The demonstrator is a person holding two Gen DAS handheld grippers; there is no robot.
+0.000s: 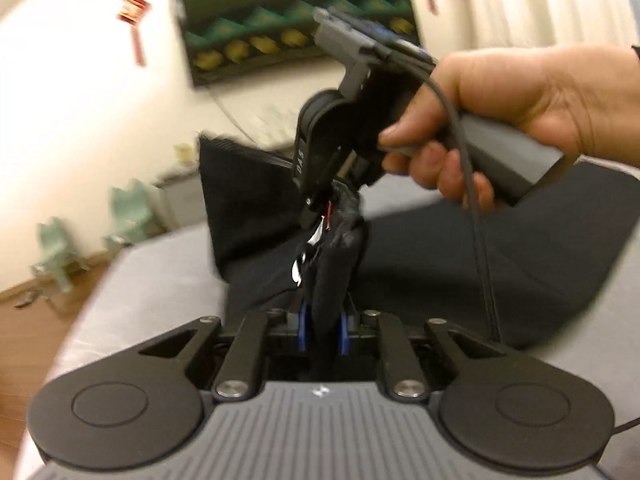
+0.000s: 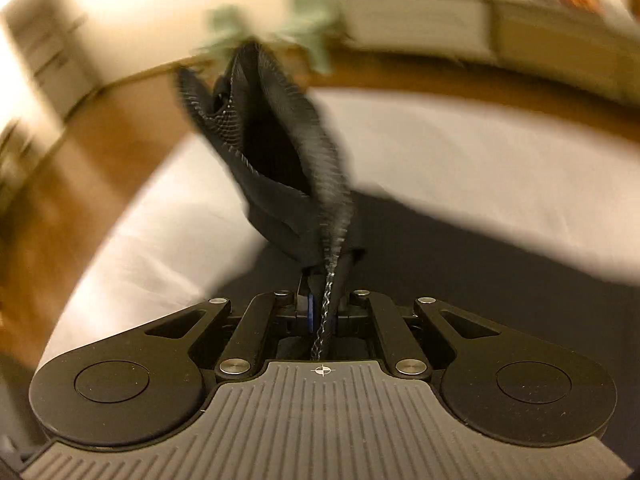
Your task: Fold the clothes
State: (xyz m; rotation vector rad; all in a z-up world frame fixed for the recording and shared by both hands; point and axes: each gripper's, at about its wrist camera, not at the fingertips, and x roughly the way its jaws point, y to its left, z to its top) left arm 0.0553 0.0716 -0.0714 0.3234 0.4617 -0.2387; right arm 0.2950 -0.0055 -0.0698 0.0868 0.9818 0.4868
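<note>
A black garment (image 1: 460, 256) lies spread over a pale bed sheet (image 1: 168, 280). My left gripper (image 1: 323, 328) is shut on a bunched fold of the garment, which rises between the blue pads (image 1: 303, 330). Just beyond, a hand (image 1: 516, 120) holds the right gripper (image 1: 320, 216), whose tips pinch the same raised bunch from above. In the right wrist view the right gripper (image 2: 322, 312) is shut on a ribbed black hem of the garment (image 2: 280, 152), which stands up in front of the camera. The rest of the cloth (image 2: 480, 264) lies dark on the sheet (image 2: 460, 148) below.
The bed's left edge drops to a wooden floor (image 1: 36, 328). Two small green chairs (image 1: 60, 248) stand by the wall beside a grey cabinet (image 1: 180, 196). A dark framed picture (image 1: 288, 20) hangs on the white wall. A cable (image 1: 476, 208) trails from the right gripper's handle.
</note>
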